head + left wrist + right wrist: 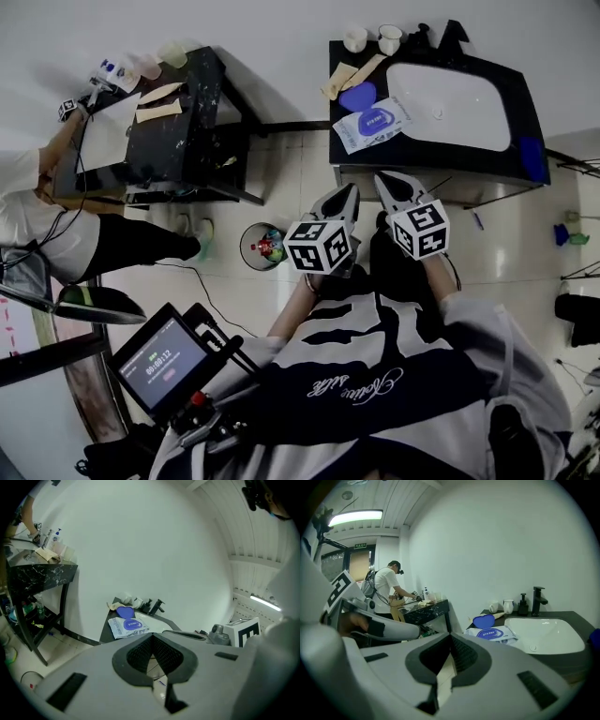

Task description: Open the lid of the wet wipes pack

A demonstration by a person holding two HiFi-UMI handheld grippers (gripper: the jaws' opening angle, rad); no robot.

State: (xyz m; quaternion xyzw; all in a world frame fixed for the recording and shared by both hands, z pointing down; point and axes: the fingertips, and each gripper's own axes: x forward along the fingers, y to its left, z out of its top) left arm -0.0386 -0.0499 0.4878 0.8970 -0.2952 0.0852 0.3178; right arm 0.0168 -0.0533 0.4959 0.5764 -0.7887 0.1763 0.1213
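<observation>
Both claws pressed together, short of the wet wipes pack

The wet wipes pack (371, 123), a soft white film pouch with a rounded blue lid lying flat on its top, rests on the glossy black worktop (422, 161) just left of the white oval sink basin (450, 103). A blue heart-shaped piece (357, 96) sits just beyond the pack, farther from the basin's near rim, and two pale cups (354, 38) stand at the back, left of the basin. The left claw (151, 636) and the right claw (450, 635) hang off the worktop, on the near side of the basin, apart from the pack. Each has its grey ribbed pads (140, 656) meeting at the tips, with nothing held.
</observation>
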